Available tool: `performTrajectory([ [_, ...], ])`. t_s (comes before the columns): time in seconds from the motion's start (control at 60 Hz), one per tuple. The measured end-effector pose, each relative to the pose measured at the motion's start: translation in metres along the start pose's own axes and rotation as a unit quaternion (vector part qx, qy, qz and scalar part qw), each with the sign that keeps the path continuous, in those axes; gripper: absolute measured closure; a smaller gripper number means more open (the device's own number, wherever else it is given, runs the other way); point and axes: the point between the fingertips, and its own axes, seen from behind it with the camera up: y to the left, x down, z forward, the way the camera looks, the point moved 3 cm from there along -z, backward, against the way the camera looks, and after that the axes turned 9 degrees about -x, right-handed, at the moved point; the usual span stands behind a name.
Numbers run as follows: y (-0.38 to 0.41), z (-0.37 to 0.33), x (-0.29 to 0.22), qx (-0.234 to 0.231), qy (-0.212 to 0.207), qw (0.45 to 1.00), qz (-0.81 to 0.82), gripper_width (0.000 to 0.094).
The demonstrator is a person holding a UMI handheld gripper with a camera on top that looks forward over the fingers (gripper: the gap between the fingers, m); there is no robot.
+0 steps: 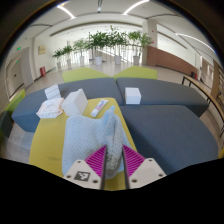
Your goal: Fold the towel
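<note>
A pale blue-grey towel (92, 135) hangs bunched from my gripper (111, 164) and trails forward over a yellow table (52, 140). A fold of the towel is pinched between the two magenta pads (94, 162), which press on it from both sides. The gripper holds this part of the towel lifted a little above the table's near end. The towel's far end lies on the table near a small white item (101, 105).
White boxes (72, 101) and papers (49, 110) lie on the table's far left. Another white box (132, 95) sits on a grey sofa (170, 125) to the right. A grey seat (28, 112) is at left. Potted plants (105, 42) stand far beyond.
</note>
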Motion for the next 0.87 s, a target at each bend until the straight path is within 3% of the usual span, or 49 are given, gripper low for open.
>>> performTrajectory([
  [0.017,-0.005,-0.004,-0.003,0.004,-0.001,1.0,-0.001,0.0528],
  [0.067,-0.006,-0.018,-0.011,0.017,-0.006,1.0,-0.012,0.0153],
  [0.117,-0.007,-0.036,-0.019,0.024,-0.014,0.999,-0.026,0.008],
  [0.3,0.027,-0.115,-0.042,-0.01,-0.051,0.997,-0.052,0.009],
  [0.5,0.072,-0.198,-0.029,-0.031,-0.091,0.993,-0.076,0.0088],
  [0.767,0.097,-0.229,-0.007,-0.056,-0.11,0.988,-0.09,0.0096],
  [0.867,0.085,-0.224,0.0,-0.045,-0.105,0.989,-0.096,0.0097],
])
